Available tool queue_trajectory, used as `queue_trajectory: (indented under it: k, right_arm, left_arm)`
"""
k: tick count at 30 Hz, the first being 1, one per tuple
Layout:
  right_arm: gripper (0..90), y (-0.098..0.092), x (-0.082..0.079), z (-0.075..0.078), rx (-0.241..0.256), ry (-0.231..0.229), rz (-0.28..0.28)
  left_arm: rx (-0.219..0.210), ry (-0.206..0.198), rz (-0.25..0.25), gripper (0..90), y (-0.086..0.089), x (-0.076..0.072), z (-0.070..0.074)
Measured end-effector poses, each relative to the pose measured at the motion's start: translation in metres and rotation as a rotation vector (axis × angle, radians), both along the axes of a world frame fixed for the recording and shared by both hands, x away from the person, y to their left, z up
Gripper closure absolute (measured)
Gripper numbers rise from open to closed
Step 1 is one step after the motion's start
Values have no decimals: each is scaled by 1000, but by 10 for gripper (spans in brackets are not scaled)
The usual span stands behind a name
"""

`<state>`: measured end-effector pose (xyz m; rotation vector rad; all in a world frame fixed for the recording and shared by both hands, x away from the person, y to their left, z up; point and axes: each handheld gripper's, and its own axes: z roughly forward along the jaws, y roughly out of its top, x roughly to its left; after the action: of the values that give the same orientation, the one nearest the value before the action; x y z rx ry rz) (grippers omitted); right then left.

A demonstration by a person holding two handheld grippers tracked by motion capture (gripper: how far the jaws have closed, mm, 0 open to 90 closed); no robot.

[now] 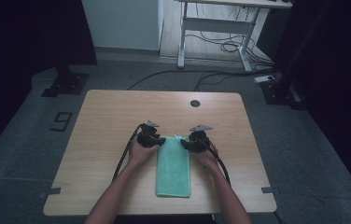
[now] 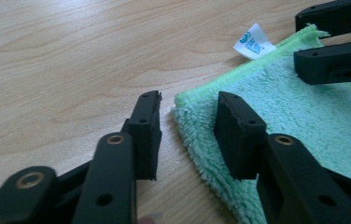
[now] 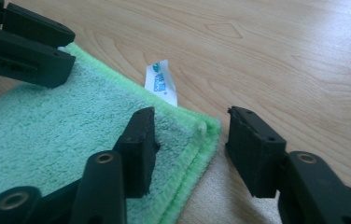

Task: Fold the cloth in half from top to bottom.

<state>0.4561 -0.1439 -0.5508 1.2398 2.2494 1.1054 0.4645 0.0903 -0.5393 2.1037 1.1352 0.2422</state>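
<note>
The folded green microfibre towel (image 1: 173, 167) is lying on the wooden worktop (image 1: 103, 126) with its long axis running away from the person, and both claws are sitting at its far end, one at each corner. The left claw (image 2: 188, 123) is standing open, its jaws straddling the far left corner: one jaw is over bare wood, the other over the pile. The right claw (image 3: 191, 142) is likewise open and straddling the far right corner, just beside the white care label (image 3: 161, 82) that is sticking out from the hem. Neither claw is gripping cloth yet, and it is hard to tell whether the jaw tips are touching the towel or hovering just above it. Each hand is equally near its own corner, so the coming move is probably a paired pinch of the far edge. In the high view, the worktop is standing on a grey floor (image 1: 38, 140), with a white desk frame (image 1: 215, 32) and loose cables (image 1: 229, 46) well behind it.
</note>
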Motion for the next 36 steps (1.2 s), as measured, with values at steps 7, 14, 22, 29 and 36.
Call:
queue_trajectory:
  k: [7,14,22,29,36]
  right_arm:
    - [680,2,-1,0,12,0,15]
    - [838,2,-3,2,9,-3,43]
    - [851,-4,-5,13,32,-18,79]
    - [853,-7,-8,23,47,-44,85]
    - [854,-11,-11,45,68,-96,82]
  left_arm:
    - [-24,13,-29,771,-1,-4,-1]
    - [-24,-3,-46,857,0,-8,0]
    - [-41,-26,-61,865,2,-11,9]
    - [-45,-66,-67,866,3,-16,23]
    - [-54,-112,-75,867,2,-14,46]
